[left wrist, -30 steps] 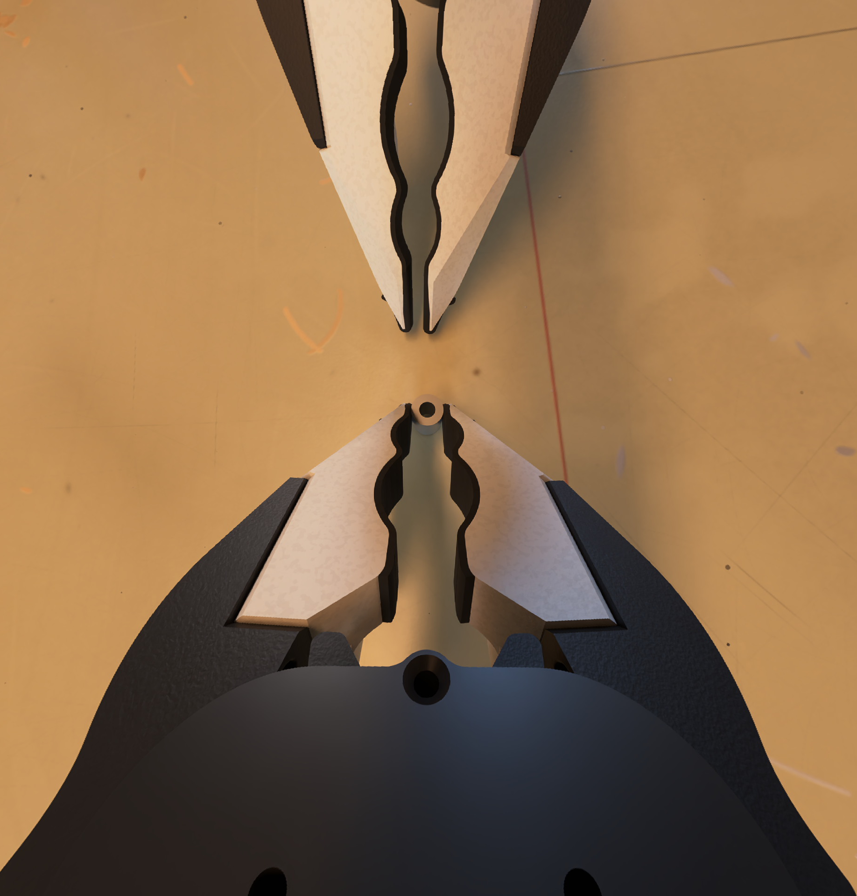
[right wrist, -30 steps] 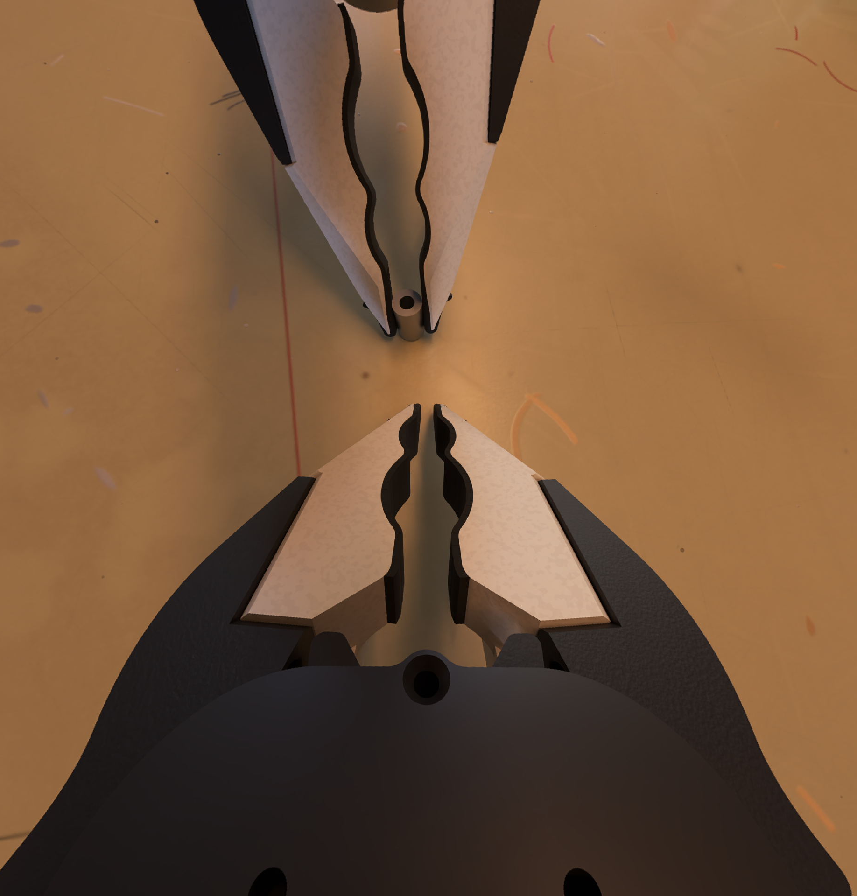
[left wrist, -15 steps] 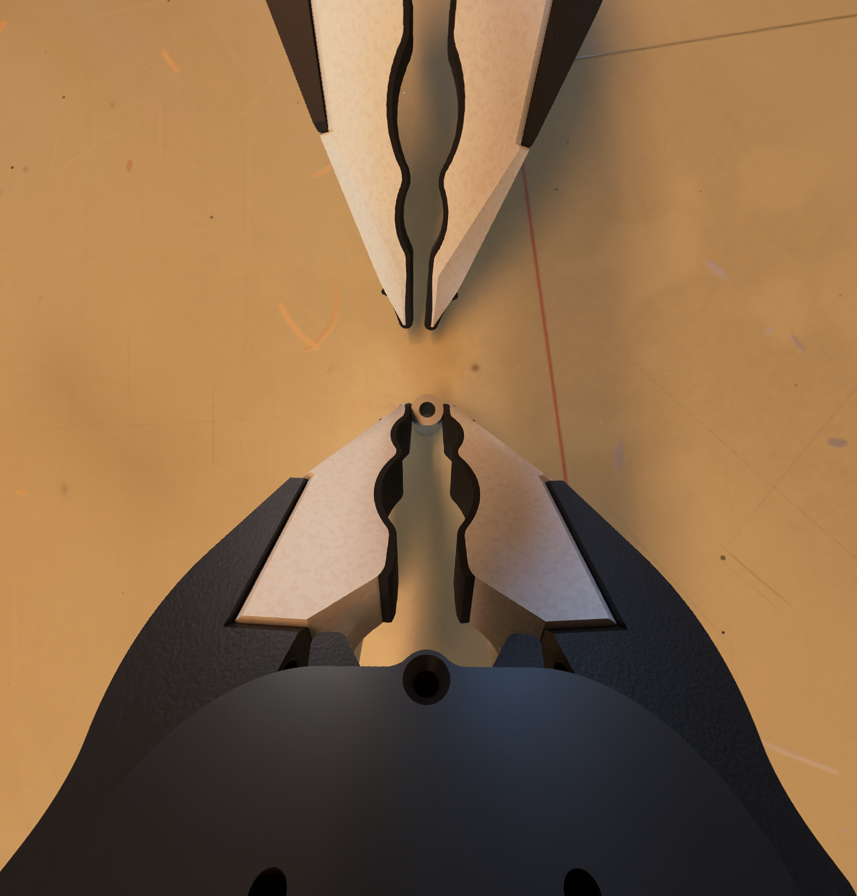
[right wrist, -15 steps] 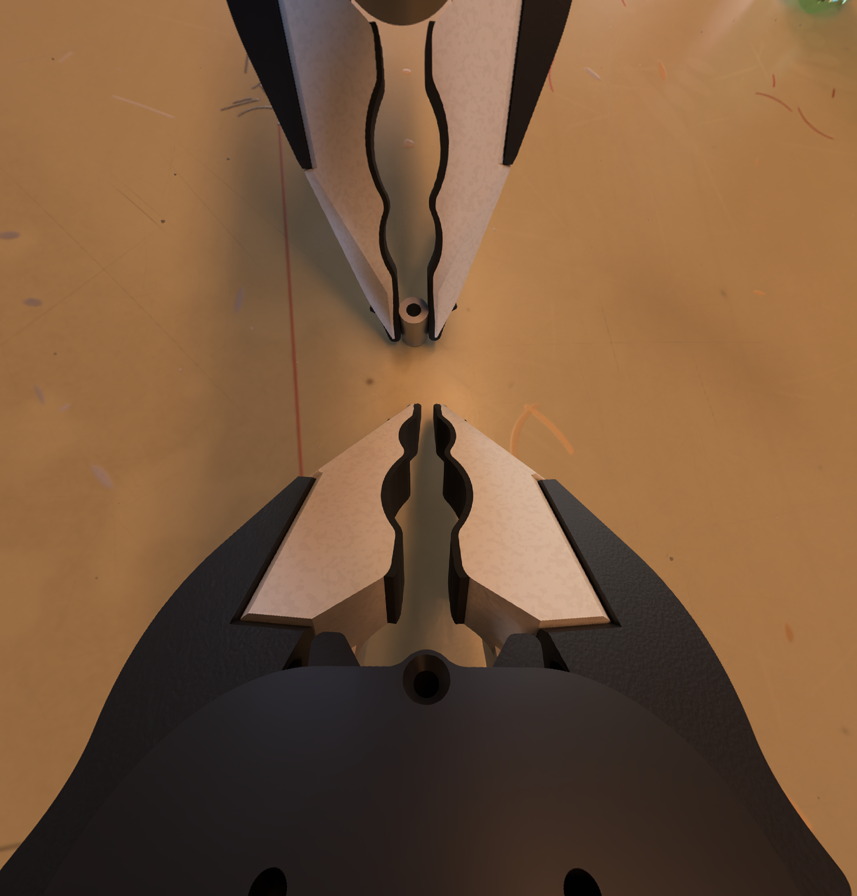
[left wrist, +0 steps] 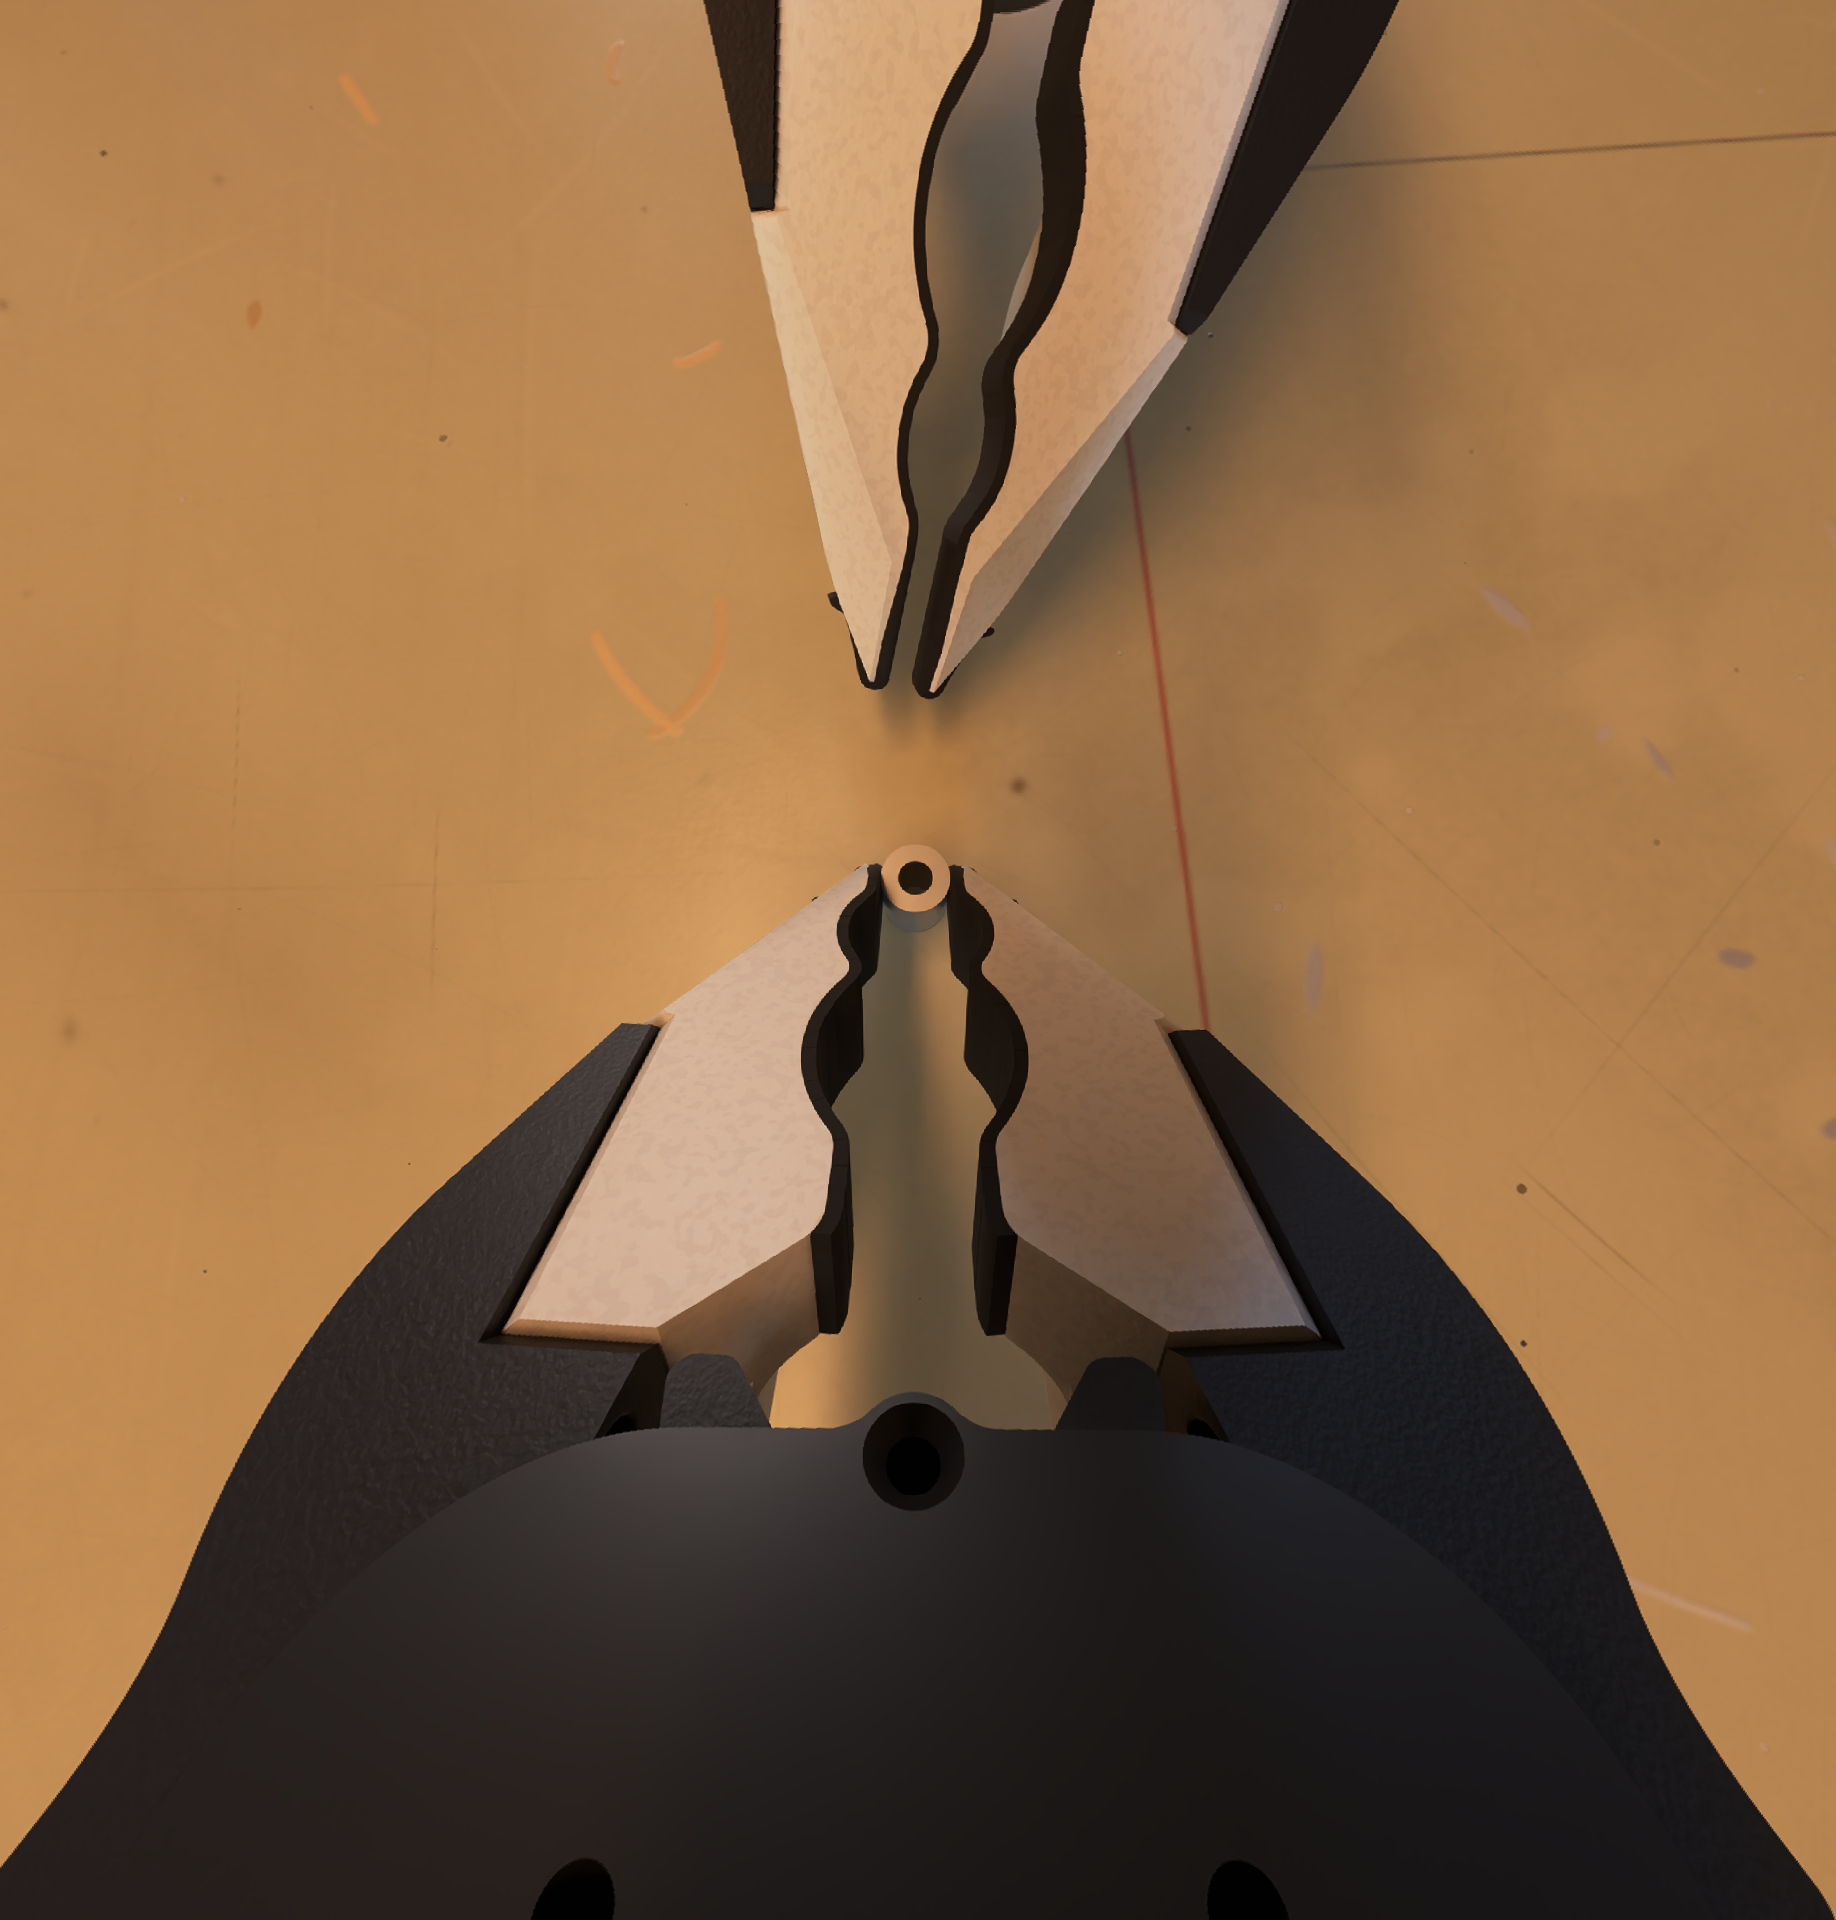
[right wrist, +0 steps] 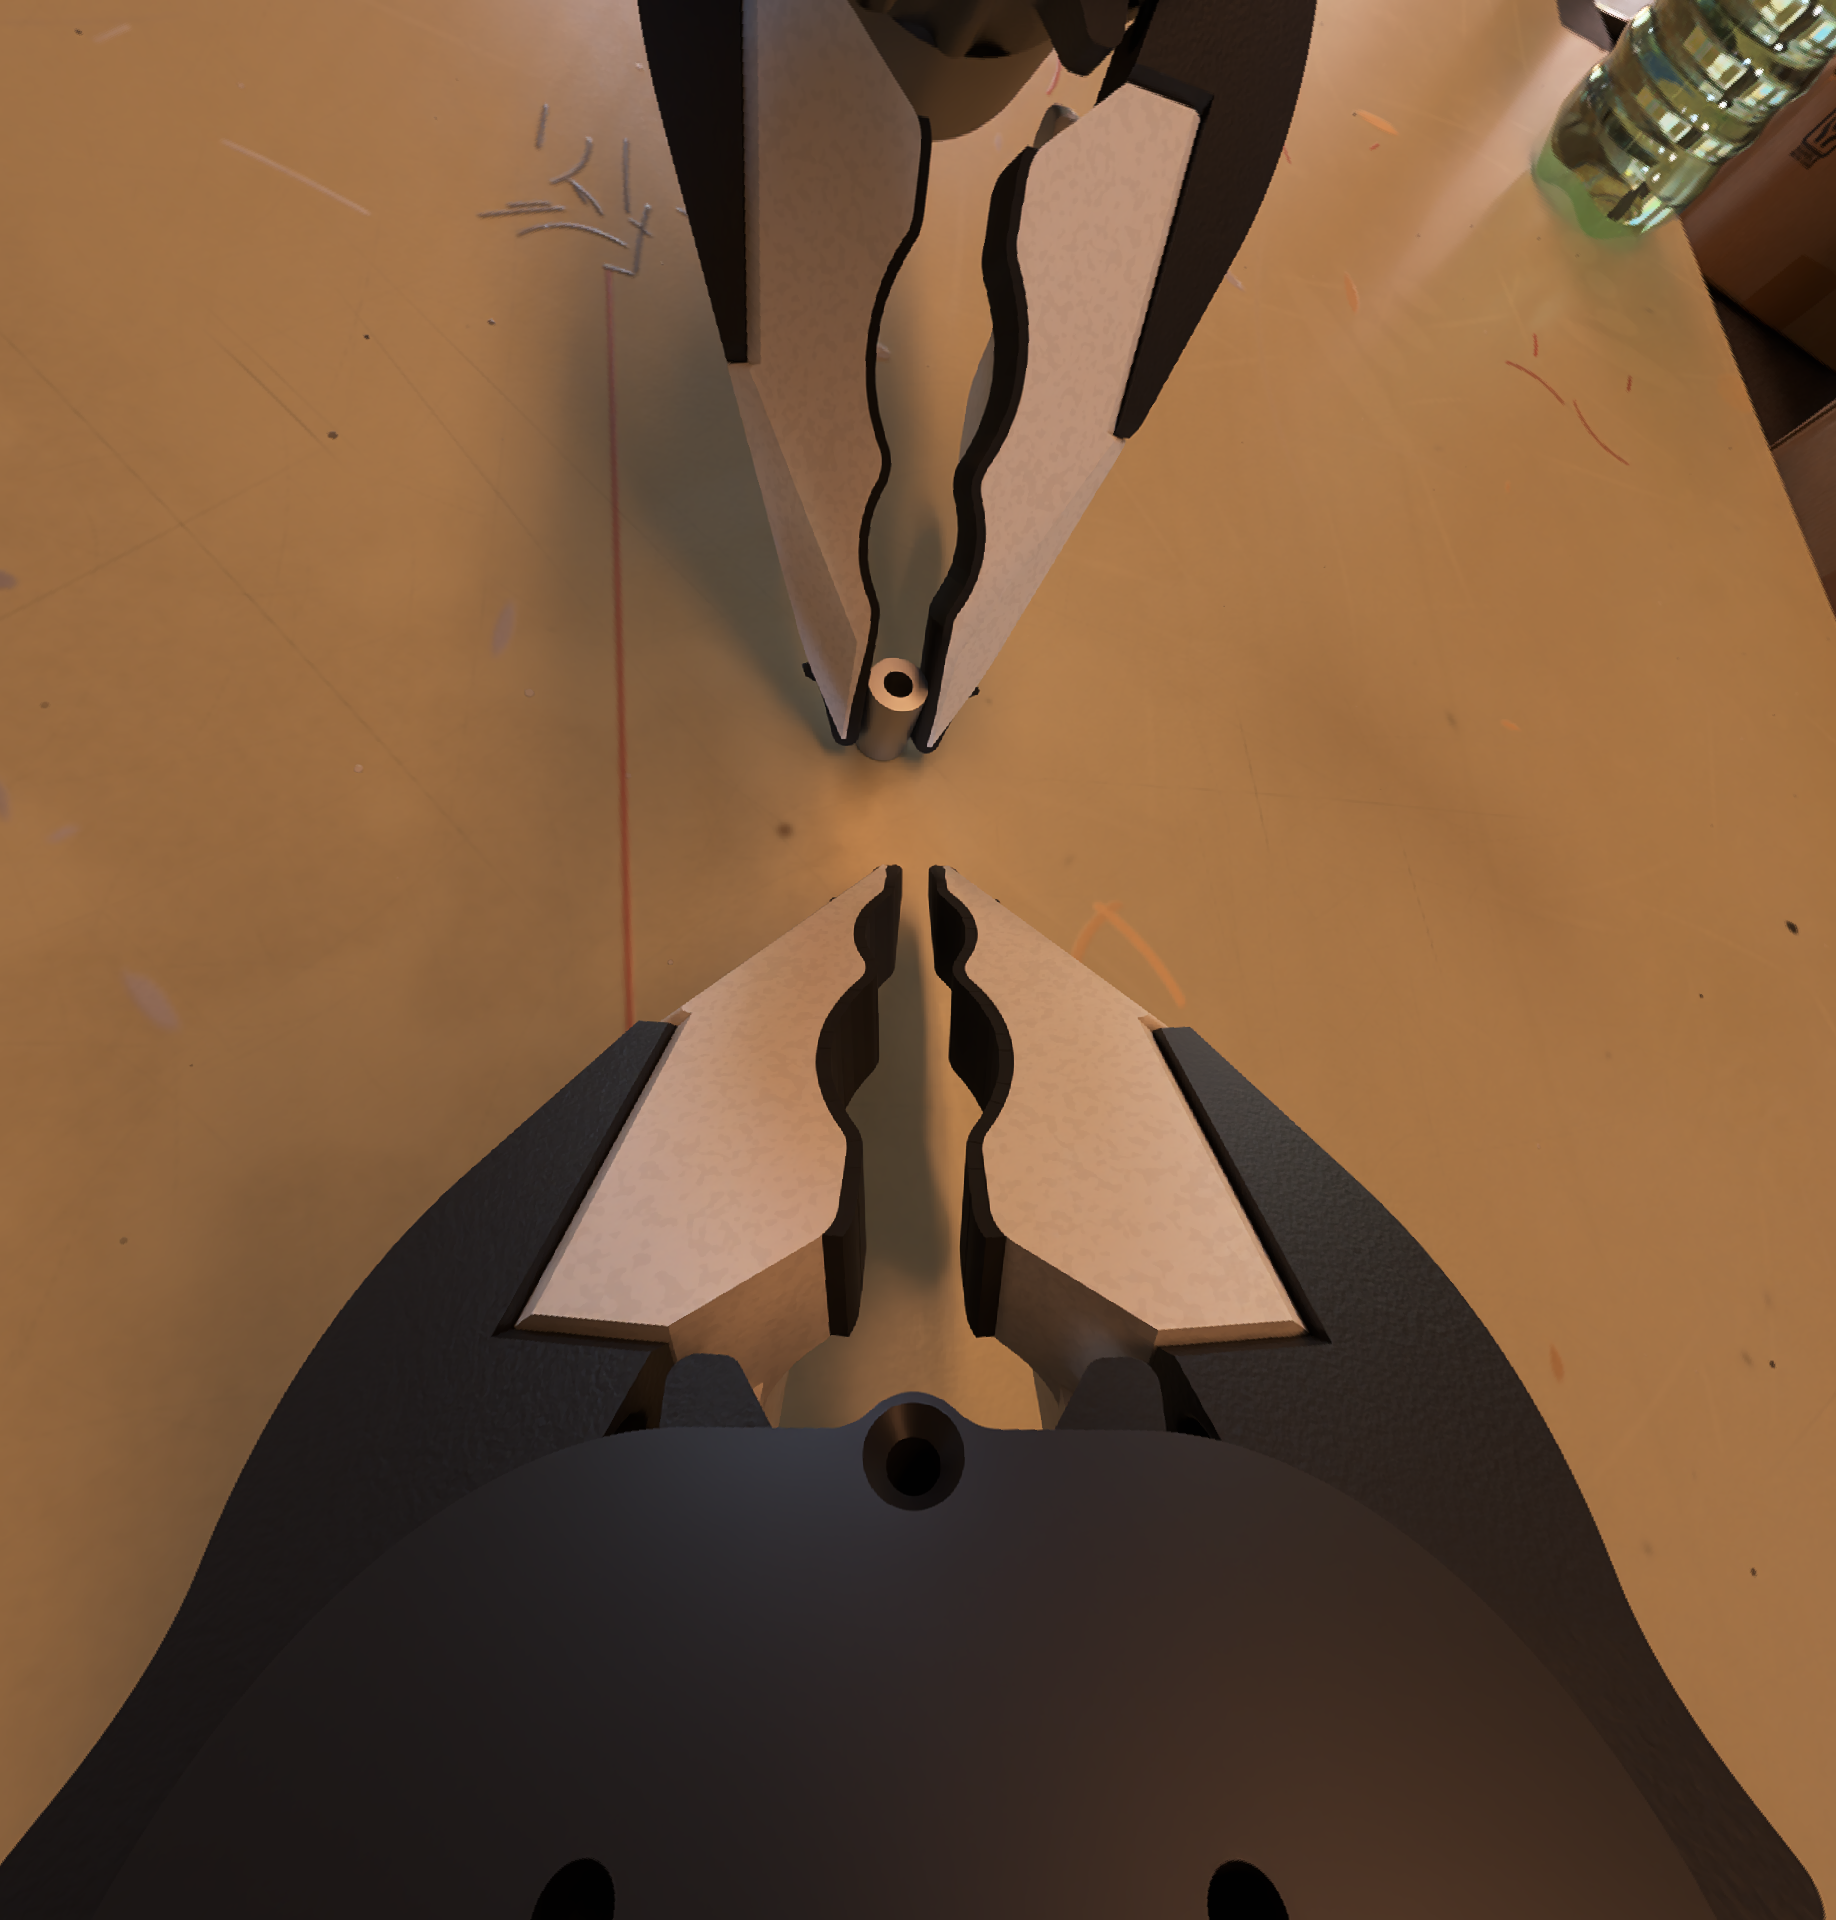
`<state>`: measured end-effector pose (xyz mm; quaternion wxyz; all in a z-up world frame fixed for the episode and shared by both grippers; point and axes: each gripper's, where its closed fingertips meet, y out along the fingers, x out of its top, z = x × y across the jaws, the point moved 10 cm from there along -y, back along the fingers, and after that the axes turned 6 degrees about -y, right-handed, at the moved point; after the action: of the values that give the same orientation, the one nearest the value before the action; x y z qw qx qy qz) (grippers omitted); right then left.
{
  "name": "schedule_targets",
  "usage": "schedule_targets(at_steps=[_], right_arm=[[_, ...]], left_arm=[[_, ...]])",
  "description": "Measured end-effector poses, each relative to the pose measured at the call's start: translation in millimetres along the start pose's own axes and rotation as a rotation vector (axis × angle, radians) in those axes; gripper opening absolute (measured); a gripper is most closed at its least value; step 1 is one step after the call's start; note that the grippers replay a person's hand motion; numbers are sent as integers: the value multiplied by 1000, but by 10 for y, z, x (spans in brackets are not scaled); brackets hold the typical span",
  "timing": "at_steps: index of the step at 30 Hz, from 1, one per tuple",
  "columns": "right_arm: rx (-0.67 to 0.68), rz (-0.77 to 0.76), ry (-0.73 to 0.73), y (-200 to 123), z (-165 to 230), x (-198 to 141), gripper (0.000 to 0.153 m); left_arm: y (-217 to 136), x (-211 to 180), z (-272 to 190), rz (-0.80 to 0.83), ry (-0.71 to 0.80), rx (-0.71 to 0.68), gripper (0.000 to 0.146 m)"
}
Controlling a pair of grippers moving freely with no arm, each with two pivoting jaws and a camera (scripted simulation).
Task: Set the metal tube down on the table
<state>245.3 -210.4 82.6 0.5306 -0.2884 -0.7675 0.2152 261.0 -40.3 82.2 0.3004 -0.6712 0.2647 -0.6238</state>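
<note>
Pinched upright at the very tips of the left gripper (left wrist: pixel 915 883), jaws clamped on the short metal tube (left wrist: pixel 914 881) presumably for square lowering onto the bench (left wrist: pixel 270 831), well in from the edge beside the bottle (right wrist: pixel 1683 114); right gripper (right wrist: pixel 915 871) opposite, jaws nearly together, empty.

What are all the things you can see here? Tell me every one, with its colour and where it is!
metal tube: one, silvery-grey, short and hollow, upright, pinched at the left gripper's fingertips just above the table
table: one, orange-brown and scratched, under everything
red line: one, thin, drawn along the table beside the grippers
plastic bottle: one, clear greenish, at the table's far right edge in the right wrist view
cardboard boxes: at least one, brown, beyond that table edge, partly cut off
left gripper: one, black with beige fingers, shut on the tube
right gripper: one, black with beige fingers, nearly shut, holding nothing, facing the left one
</note>
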Motion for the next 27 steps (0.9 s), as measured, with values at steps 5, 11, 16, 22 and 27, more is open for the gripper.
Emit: schedule_targets(at_steps=[5, 11, 16, 22, 27], right_arm=[[0, 2, 3, 4, -2, 0, 5], [4, 6, 5, 11, -4, -4, 5], [10, 10, 18, 19, -18, -11, 5], [47, 33, 71, 51, -35, -15, 5], [131, 11, 263, 47, -133, -53, 5]], left_arm=[[-1, -3, -1, -2, 1, 1, 12], [-3, -5, 9, -1, -4, -8, 12], [-4, -5, 10, -1, -4, -8, 12], [-5, -10, -5, -5, -1, 6, 12], [-6, -1, -39, 4, 28, 38, 12]])
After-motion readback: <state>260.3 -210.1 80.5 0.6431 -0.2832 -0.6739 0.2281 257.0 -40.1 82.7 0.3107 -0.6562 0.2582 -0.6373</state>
